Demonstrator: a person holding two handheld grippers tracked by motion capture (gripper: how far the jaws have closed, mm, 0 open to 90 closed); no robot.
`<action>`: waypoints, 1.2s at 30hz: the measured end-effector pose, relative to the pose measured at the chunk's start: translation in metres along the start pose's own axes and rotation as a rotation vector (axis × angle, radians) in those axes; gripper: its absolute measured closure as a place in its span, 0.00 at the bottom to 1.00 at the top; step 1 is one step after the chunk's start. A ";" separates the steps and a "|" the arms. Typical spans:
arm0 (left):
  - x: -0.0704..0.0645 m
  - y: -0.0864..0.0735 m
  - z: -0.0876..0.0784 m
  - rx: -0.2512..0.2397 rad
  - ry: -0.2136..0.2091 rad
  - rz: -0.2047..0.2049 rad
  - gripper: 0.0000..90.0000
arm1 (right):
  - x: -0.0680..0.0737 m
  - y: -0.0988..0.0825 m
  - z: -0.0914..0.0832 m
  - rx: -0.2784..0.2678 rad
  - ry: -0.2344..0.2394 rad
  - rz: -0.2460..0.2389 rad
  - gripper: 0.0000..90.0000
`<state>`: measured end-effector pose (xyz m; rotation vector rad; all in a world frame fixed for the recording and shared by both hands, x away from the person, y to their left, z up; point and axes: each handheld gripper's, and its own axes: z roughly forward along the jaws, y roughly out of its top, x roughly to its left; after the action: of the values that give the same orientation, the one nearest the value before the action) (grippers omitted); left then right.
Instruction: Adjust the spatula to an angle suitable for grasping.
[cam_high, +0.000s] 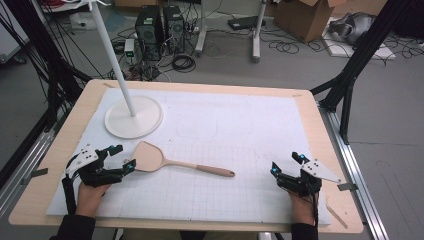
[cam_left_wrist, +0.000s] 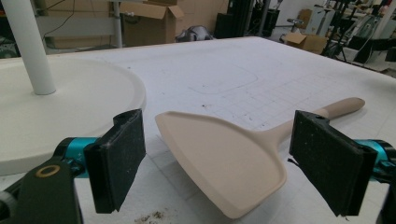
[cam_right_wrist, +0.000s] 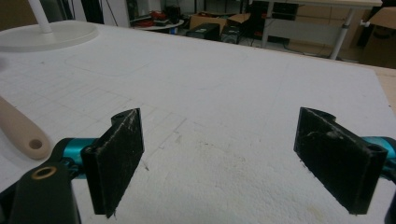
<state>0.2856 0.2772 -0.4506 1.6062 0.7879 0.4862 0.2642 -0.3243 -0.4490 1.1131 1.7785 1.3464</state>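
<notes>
A beige wooden spatula (cam_high: 165, 161) lies flat on the white gridded mat (cam_high: 225, 130), blade to the left, handle pointing right. My left gripper (cam_high: 123, 156) rests low at the table's left, open, its jaws level with the blade's left edge. In the left gripper view the blade (cam_left_wrist: 224, 158) lies between the two black pads (cam_left_wrist: 119, 158) without touching them. My right gripper (cam_high: 287, 163) sits open at the table's right, apart from the handle's end. The right gripper view has bare mat between its pads (cam_right_wrist: 119, 156), and the handle's tip (cam_right_wrist: 25, 135) shows at the left edge.
A white round lamp base (cam_high: 133, 116) with a slanted white pole (cam_high: 112, 55) stands at the mat's back left, just behind the left gripper. The wooden table edge (cam_high: 330, 150) borders the mat. Cables, computer towers and cardboard boxes lie on the floor beyond.
</notes>
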 end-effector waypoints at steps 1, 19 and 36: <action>0.000 0.000 0.000 -0.001 0.001 0.000 0.21 | 0.000 0.000 0.000 0.002 0.000 0.003 0.17; -0.001 0.000 0.000 -0.002 0.003 0.003 0.21 | 0.000 0.003 0.004 0.040 0.047 0.008 0.17; 0.000 0.000 0.000 0.000 -0.003 0.006 0.21 | 0.085 0.081 0.065 0.123 0.491 -0.156 0.25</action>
<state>0.2853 0.2771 -0.4504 1.6089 0.7813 0.4877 0.3025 -0.2107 -0.3886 0.7192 2.2710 1.5194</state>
